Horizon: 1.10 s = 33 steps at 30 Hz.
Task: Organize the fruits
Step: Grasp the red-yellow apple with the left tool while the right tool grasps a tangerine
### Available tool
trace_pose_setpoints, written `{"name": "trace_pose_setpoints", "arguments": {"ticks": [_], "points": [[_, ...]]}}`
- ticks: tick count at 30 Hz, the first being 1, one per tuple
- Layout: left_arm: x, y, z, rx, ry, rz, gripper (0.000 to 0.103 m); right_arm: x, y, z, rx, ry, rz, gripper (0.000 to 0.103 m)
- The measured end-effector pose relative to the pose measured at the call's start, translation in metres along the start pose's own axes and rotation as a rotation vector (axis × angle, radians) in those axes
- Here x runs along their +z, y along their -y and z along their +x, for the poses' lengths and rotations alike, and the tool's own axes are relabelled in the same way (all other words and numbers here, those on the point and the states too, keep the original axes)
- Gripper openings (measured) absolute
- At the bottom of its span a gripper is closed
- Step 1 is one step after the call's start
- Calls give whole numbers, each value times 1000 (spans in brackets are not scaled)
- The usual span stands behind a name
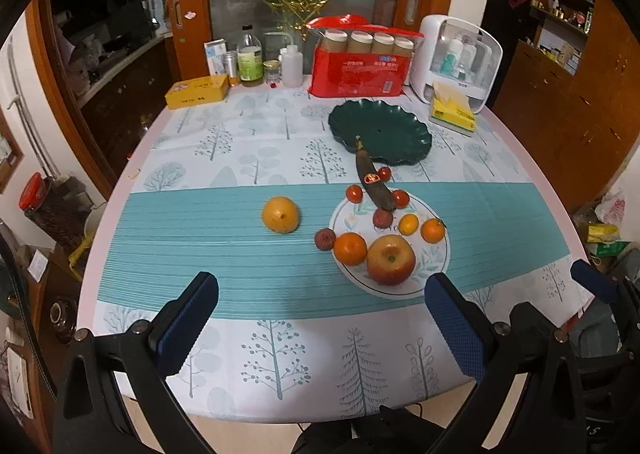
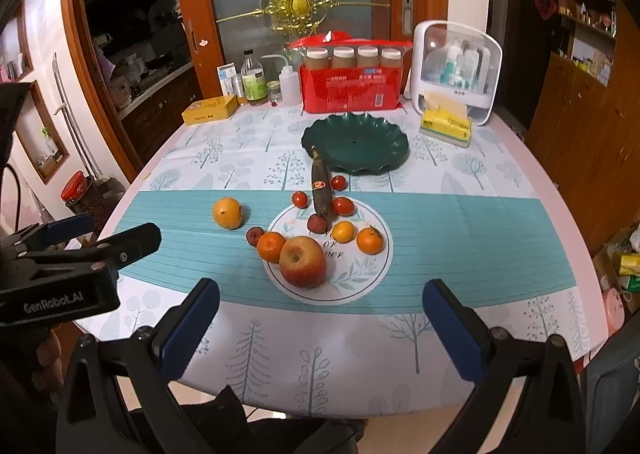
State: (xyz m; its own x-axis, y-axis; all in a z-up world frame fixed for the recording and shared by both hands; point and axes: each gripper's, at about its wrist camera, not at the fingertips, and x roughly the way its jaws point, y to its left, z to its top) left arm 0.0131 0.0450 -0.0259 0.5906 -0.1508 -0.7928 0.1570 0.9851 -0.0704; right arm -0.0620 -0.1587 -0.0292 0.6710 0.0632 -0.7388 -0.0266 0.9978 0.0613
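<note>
An empty dark green scalloped plate stands at the back of the table. A blackened banana leans from its rim down to a white floral disc. On the disc lie a red apple, tangerines, a lychee and cherry tomatoes. A big orange and a second lychee sit on the cloth to the left. My left gripper and right gripper hover open over the near edge, both holding nothing.
Along the back stand a yellow box, bottles, a red jar pack, a white organiser and a tissue pack. The left gripper's body shows at the left of the right wrist view.
</note>
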Motion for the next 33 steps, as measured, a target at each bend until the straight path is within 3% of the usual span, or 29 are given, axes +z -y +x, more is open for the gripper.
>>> {"name": "trace_pose_setpoints", "arguments": {"ticks": [11, 22, 33], "points": [[-3, 10, 17, -64, -51, 1, 103, -11, -3, 5, -61, 31, -89, 98], [6, 29, 72, -5, -175, -36, 102, -5, 17, 41, -63, 59, -213, 97], [24, 53, 136, 22, -282, -174, 102, 15, 56, 107, 54, -15, -355, 90]]}}
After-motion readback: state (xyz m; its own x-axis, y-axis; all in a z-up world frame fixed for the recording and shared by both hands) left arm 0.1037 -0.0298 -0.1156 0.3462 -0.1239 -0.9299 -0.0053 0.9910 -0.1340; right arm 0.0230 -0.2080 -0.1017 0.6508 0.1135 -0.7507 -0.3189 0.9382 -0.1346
